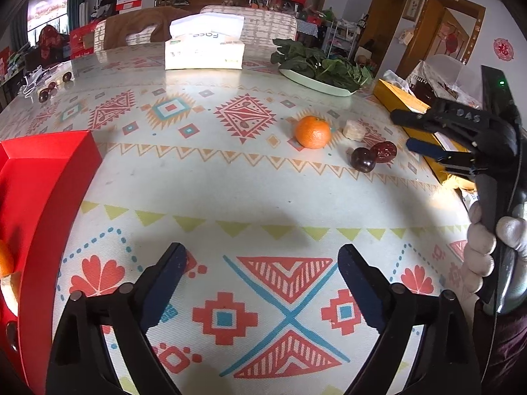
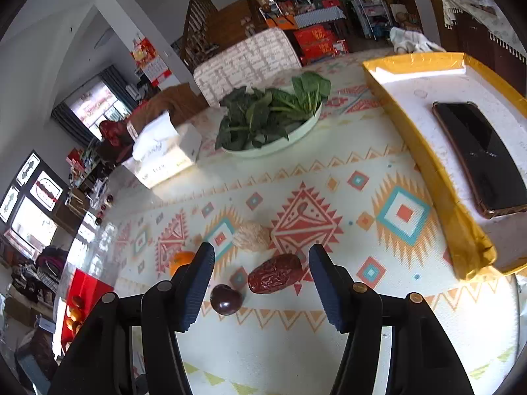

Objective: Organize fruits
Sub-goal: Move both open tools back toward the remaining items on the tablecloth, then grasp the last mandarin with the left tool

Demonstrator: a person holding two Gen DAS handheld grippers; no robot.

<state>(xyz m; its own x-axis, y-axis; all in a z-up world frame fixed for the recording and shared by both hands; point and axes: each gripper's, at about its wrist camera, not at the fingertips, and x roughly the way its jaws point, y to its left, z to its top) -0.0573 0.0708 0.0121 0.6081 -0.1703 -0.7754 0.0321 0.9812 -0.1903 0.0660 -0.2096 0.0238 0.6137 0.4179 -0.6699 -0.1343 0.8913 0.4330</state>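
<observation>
An orange mandarin, a pale lumpy walnut, a dark round plum and a wrinkled red date lie on the patterned tablecloth. A red box at the left holds some fruit. My left gripper is open and empty over the cloth. My right gripper is open, hovering just above the date and the plum; the walnut and mandarin lie beyond. The right gripper also shows in the left wrist view.
A tissue box and a plate of leafy greens stand at the back. A yellow-rimmed tray with a phone lies at the right. Small dark fruits sit at the far left edge.
</observation>
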